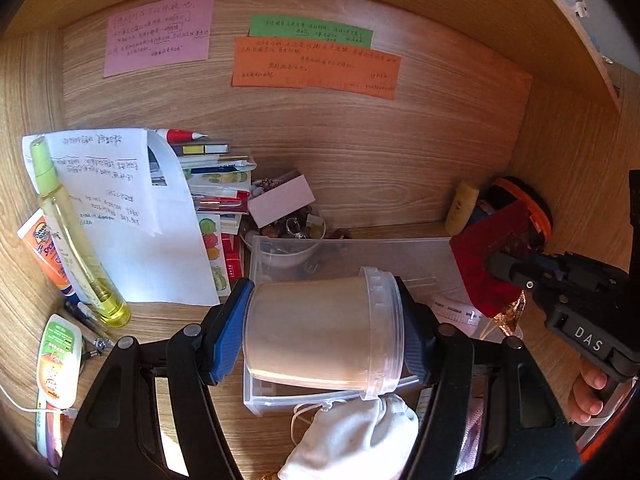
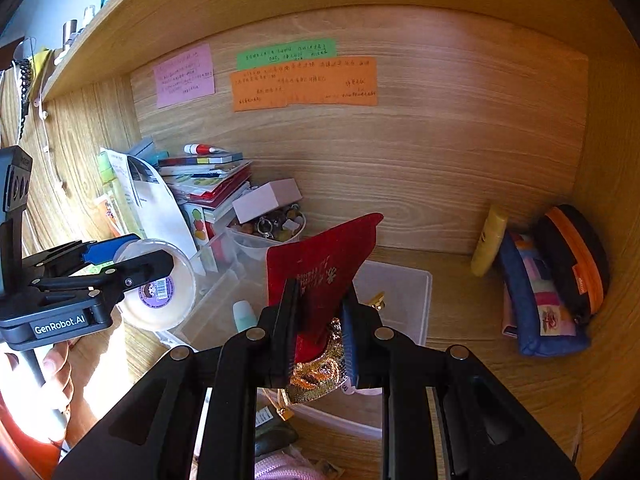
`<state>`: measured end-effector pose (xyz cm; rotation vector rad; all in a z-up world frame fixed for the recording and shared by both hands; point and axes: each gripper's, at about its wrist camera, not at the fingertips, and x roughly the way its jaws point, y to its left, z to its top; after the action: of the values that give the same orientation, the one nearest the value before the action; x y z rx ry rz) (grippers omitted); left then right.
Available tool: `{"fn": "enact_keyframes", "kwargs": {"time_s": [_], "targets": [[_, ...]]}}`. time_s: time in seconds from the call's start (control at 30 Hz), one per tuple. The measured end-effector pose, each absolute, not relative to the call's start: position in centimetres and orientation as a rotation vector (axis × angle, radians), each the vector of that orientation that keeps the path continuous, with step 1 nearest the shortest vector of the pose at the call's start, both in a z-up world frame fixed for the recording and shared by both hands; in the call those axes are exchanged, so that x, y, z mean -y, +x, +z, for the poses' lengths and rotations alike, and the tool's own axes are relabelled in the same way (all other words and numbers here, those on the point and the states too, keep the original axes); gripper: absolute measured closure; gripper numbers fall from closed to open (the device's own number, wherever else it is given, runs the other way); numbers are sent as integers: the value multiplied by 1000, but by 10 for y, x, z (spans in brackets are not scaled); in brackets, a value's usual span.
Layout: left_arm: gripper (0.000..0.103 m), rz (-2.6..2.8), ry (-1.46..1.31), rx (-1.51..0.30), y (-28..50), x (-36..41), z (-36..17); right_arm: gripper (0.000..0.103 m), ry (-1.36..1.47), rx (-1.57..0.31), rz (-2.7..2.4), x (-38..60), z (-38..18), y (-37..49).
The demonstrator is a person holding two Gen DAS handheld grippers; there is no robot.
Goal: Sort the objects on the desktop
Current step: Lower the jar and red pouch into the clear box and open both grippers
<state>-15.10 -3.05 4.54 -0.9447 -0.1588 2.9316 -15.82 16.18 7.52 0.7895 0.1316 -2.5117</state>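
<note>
- Left wrist view: the left gripper [image 1: 324,336] is pinching a round clear plastic tub with a cream-coloured filling [image 1: 320,338]. The tub lies on its side between the two blue pads [image 1: 228,332], and both pads press on it.
- The tub hangs above a clear plastic box [image 1: 360,252] that sits on the wooden desk [image 1: 360,184].
- A soft white cloth bag with a string [image 1: 356,436] lies just below the tub.
- On the left lie a tall yellow spray bottle [image 1: 76,236], white paper sheets with writing [image 1: 120,208] and a messy pile of books and cards [image 1: 216,184].
- At the right edge, the right gripper [image 1: 500,266] holds a flat red cloth pouch with gold trim [image 1: 492,252].
- Right wrist view: the right gripper [image 2: 320,312] has its jaws pressed tight on the red pouch [image 2: 320,256], which stands up above the clear box [image 2: 400,296].
- On the left, the left gripper [image 2: 132,260] holds the tub [image 2: 160,296], with its round end and a purple sticker [image 2: 157,291] facing this way. A hand [image 2: 56,376] grips the handle under it.
- Far right, a blue patchwork pencil case [image 2: 540,300] leans beside a black and orange zip case [image 2: 572,256] and a yellow tube [image 2: 488,240].
- Pink, green and orange paper notes [image 2: 304,82] are stuck on the back wall.
</note>
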Motion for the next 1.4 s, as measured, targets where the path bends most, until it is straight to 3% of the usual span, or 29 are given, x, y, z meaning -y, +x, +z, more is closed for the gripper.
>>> {"fn": "enact_keyframes", "kwargs": {"time_s": [0.33, 1.4], "targets": [[37, 2888, -1057, 151, -178, 29, 17, 86, 866, -95, -2473, -153, 50, -192], [37, 2850, -1223, -84, -190, 2, -22, 82, 1037, -309, -2328, -120, 5, -190]]}}
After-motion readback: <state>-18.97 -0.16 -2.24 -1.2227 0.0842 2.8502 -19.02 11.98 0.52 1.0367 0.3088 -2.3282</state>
